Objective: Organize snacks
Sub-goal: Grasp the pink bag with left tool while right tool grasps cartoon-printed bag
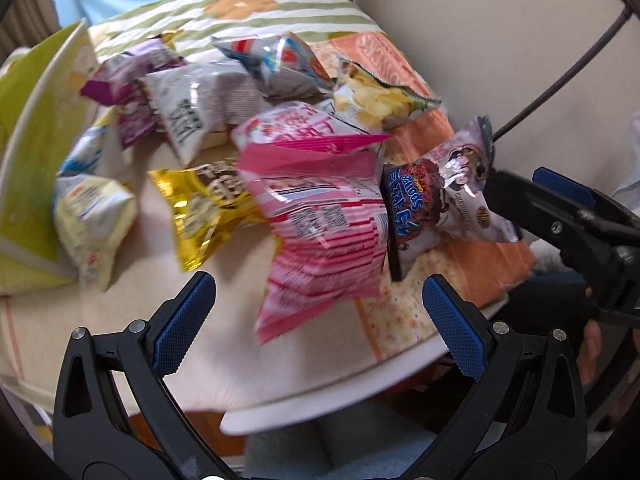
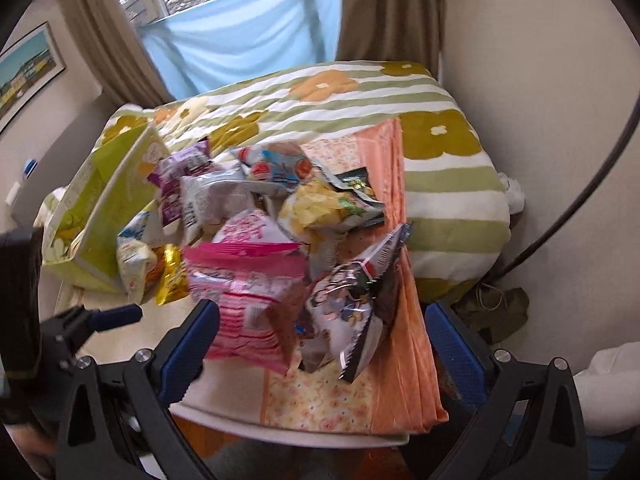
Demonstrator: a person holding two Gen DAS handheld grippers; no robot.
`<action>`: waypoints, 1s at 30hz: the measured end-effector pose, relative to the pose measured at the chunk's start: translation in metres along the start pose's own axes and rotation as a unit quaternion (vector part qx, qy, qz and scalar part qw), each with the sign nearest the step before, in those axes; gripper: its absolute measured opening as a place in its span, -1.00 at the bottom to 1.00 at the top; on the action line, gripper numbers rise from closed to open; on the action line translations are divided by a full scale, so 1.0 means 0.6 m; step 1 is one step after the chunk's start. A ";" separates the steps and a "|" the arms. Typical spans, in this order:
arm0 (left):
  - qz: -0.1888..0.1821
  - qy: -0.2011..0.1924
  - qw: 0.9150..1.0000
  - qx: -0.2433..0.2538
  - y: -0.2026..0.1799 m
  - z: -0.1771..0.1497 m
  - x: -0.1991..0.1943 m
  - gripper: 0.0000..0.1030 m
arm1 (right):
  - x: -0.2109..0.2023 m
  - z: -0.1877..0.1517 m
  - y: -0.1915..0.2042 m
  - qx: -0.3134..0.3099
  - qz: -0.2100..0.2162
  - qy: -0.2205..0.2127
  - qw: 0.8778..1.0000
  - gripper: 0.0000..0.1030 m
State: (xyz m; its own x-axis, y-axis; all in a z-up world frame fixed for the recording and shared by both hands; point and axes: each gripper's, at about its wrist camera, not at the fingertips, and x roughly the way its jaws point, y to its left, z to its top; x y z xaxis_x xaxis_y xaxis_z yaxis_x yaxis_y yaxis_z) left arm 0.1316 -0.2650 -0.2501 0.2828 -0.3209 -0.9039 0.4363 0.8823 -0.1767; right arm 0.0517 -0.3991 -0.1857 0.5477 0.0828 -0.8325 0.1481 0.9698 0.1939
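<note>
Several snack bags lie heaped on a white table (image 1: 320,404). A pink striped bag (image 1: 320,216) (image 2: 248,296) lies nearest, with a gold bag (image 1: 200,212) on its left and a silver-purple bag (image 1: 452,196) (image 2: 352,308) on its right. A yellow chip bag (image 1: 372,96) (image 2: 320,204) lies behind. My left gripper (image 1: 316,320) is open and empty, just short of the pink bag. My right gripper (image 2: 320,344) is open and empty, in front of the silver-purple bag.
A green and white box (image 1: 44,152) (image 2: 100,196) stands open at the table's left. An orange cloth (image 2: 404,320) covers the table's right side. A flowered striped quilt (image 2: 400,100) lies behind. A wall and a dark cable (image 2: 600,176) are on the right.
</note>
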 end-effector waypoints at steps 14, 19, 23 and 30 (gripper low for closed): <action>-0.004 0.005 1.000 -0.013 0.006 0.008 0.095 0.95 | 0.077 -0.007 -0.010 0.005 -0.017 0.010 1.000 0.78; -0.017 0.010 1.000 -0.004 -0.003 0.013 0.105 0.57 | 0.090 -0.003 -0.001 -0.020 -0.040 0.005 0.999 0.75; -0.020 0.010 1.000 0.005 -0.009 0.014 0.106 0.40 | 0.097 -0.001 0.005 -0.030 -0.051 0.005 0.998 0.67; 0.001 0.005 1.000 0.026 -0.013 0.005 0.087 0.34 | 0.107 -0.007 0.012 -0.038 -0.062 0.013 0.997 0.39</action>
State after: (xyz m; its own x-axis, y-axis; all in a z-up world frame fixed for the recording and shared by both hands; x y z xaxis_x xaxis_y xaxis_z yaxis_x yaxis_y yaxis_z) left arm 0.1454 -0.2897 -0.2951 0.2745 -0.3152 -0.9085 0.4797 0.8637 -0.1547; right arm 0.0847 -0.3856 -0.2399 0.5074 -0.0332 -0.8611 0.1496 0.9875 0.0500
